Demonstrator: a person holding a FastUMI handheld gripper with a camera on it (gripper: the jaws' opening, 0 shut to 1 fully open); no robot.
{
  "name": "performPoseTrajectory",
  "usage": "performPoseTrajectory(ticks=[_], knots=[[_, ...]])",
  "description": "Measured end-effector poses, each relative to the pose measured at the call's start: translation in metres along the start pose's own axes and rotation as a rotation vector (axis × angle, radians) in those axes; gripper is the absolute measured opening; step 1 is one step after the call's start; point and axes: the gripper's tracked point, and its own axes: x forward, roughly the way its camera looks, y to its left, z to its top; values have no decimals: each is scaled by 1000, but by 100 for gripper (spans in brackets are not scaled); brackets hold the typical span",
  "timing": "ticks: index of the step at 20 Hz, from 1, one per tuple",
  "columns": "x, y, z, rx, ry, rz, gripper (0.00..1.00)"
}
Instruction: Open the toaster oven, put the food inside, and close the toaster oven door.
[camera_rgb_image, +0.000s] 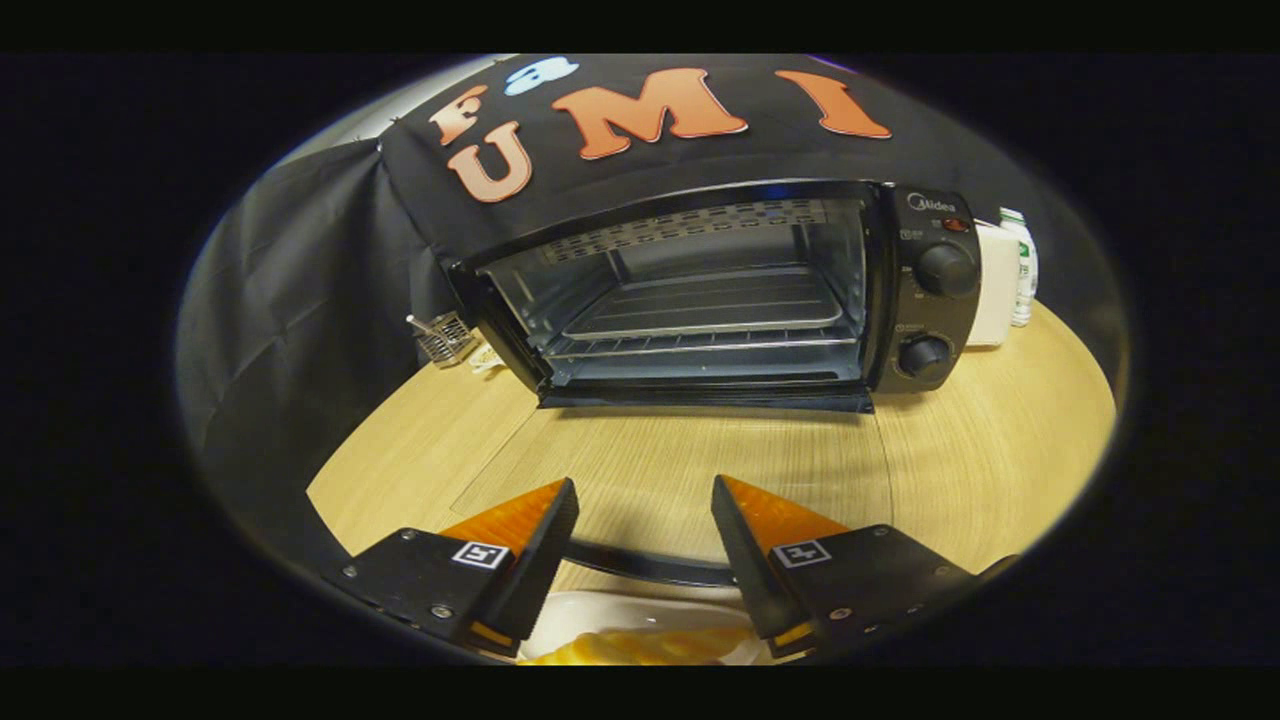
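The black toaster oven (700, 290) stands on the wooden table (990, 450) beyond the fingers. Its glass door (680, 460) lies folded down flat toward me, leaving the cavity open. Inside, a metal tray (705, 310) rests on a wire rack. The door's dark handle bar (650, 570) runs across between the two fingers. My gripper (644, 484) is open, fingers wide apart, hovering over the door's front edge with nothing held. Just below and behind the fingers, yellow food (640, 648) lies on a white plate (590, 612).
Left of the oven, a small wire basket (445, 338) sits by the black cloth wall. A white box (995, 285) and a white bottle (1020, 265) stand to the oven's right. Two control knobs (945, 270) are on its right panel.
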Motion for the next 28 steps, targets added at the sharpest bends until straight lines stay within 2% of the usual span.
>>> performPoseTrajectory(ticks=[3,5,10,14,20,28], knots=[[-12,-7,-1,-32,-4,-92,80],[-26,-6,-4,-58,-32,-146,84],[-76,10,-30,-21,-59,-182,99],[-104,23,-56,42,-48,-214,99],[-132,22,-91,56,-31,-350,99],[-123,26,-128,87,36,-422,100]])
